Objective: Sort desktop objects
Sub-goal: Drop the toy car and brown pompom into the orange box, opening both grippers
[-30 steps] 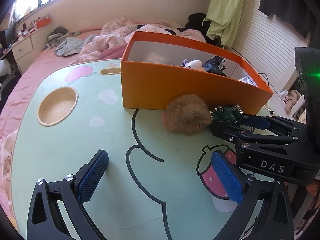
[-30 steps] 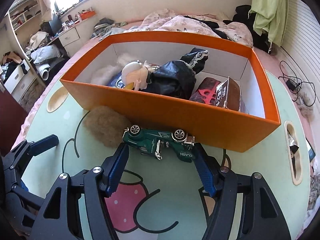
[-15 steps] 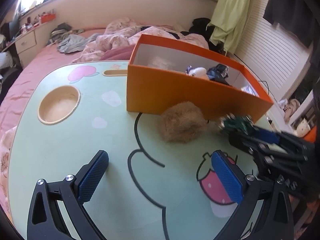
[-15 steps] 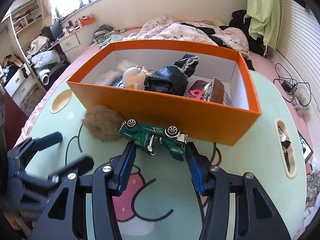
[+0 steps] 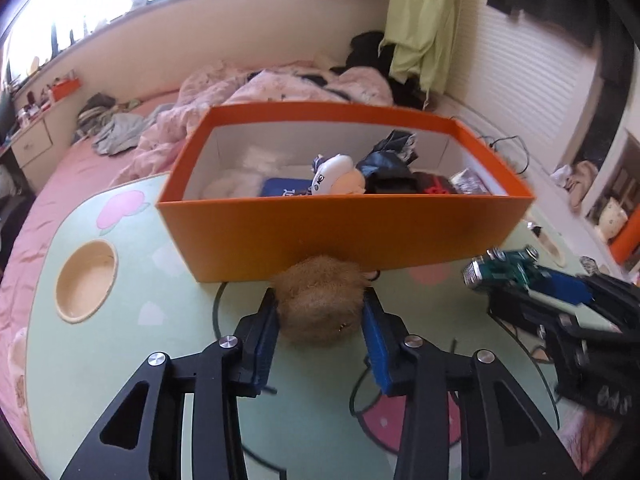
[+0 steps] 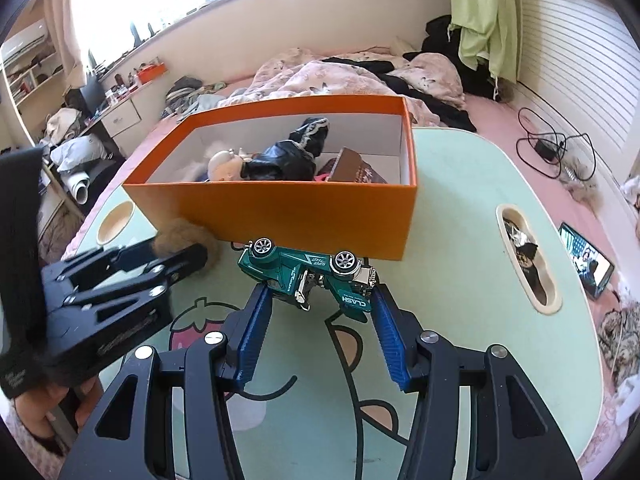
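Observation:
My left gripper [image 5: 320,312] is closed around a brown furry ball [image 5: 320,300] that rests on the green cartoon table [image 5: 120,344] against the front wall of the orange box [image 5: 344,228]. My right gripper [image 6: 320,304] is shut on a green toy car [image 6: 308,276], held upside down and lifted above the table in front of the box [image 6: 280,208]. In the left wrist view the car [image 5: 504,268] and right gripper [image 5: 568,304] are at the right. In the right wrist view the left gripper [image 6: 160,256] and ball [image 6: 180,232] are at the left.
The box holds a doll [image 5: 336,172], black cloth [image 6: 288,156], a blue item [image 5: 284,188] and a brown packet [image 6: 356,168]. The table has a round cup recess [image 5: 86,280] and an oval slot [image 6: 524,256]. A bed with pink bedding [image 5: 280,84] lies beyond.
My left gripper moved forward to the furry ball and closed around it. My right gripper closed on the green car and lifted it off the table, drawing back from the box.

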The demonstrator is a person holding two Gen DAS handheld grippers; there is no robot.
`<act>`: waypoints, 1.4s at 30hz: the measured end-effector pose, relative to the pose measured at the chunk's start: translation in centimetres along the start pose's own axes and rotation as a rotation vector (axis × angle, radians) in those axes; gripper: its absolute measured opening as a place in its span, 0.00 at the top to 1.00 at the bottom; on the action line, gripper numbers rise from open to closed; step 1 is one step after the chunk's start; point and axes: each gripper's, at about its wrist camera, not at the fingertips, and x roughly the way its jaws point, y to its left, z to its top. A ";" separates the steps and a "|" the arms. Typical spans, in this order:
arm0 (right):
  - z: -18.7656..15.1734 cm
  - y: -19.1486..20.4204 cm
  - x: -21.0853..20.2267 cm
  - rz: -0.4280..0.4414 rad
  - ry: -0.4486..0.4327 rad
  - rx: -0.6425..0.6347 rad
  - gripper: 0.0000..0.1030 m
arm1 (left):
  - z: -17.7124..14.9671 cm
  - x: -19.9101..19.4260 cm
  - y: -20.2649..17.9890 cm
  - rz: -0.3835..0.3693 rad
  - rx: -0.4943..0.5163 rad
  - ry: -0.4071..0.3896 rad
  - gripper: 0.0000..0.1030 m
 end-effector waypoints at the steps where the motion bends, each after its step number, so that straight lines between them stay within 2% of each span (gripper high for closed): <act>1: 0.0 0.0 -0.2 -0.001 -0.006 0.002 0.49 | 0.0 -0.7 0.0 -0.010 0.000 -0.018 0.63; 6: 2.0 0.0 -1.7 0.042 -0.048 0.007 0.49 | 3.0 -3.7 0.0 -0.084 -0.001 -0.088 0.63; 10: 5.4 0.3 -2.0 0.046 -0.090 -0.005 0.49 | 7.2 -3.1 0.5 -0.049 0.009 -0.116 0.63; 13: 8.3 0.5 -0.1 -0.002 -0.094 -0.017 0.49 | 9.6 -0.4 1.9 -0.013 -0.043 -0.084 0.57; 14: 8.9 0.3 0.5 -0.009 -0.091 -0.010 0.49 | 10.1 0.3 2.4 -0.003 -0.072 -0.077 0.44; 15: 9.4 0.1 1.3 -0.015 -0.091 0.008 0.49 | 10.4 0.9 3.1 0.009 -0.110 -0.076 0.24; 17: 10.2 -0.4 2.7 -0.009 -0.099 0.050 0.49 | 10.5 1.3 3.9 0.026 -0.156 -0.084 0.13; 21: 10.5 -1.1 3.8 0.006 -0.063 0.091 0.47 | 9.2 0.4 4.6 0.017 -0.180 -0.089 0.11; 24: 9.2 -1.5 2.1 0.008 -0.103 0.124 0.35 | 7.3 -0.7 4.0 0.013 -0.162 -0.076 0.04; 25: 8.6 -1.4 1.4 0.011 -0.115 0.125 0.34 | 6.4 -1.0 3.6 0.018 -0.148 -0.065 0.03; 29: 5.2 0.1 -0.7 -0.010 -0.122 0.062 0.30 | 2.2 -0.7 1.9 0.052 -0.084 0.017 0.02; 31: 3.4 1.6 -1.5 -0.076 -0.150 -0.020 0.29 | 0.6 -0.1 1.5 0.069 -0.087 0.066 0.02; 35: 1.0 4.5 -2.1 -0.178 -0.143 -0.165 0.26 | -1.4 1.3 0.9 0.094 -0.093 0.125 0.01; 36: 0.5 4.8 -2.5 -0.168 -0.149 -0.169 0.26 | -1.5 1.3 0.7 0.113 -0.080 0.122 0.01; 39: 0.2 4.6 -3.6 -0.148 -0.209 -0.150 0.26 | -1.8 1.2 0.5 0.091 -0.077 0.123 0.01; 42: 0.4 3.2 -4.4 -0.143 -0.218 -0.087 0.26 | -2.0 1.0 0.6 0.090 -0.077 0.123 0.01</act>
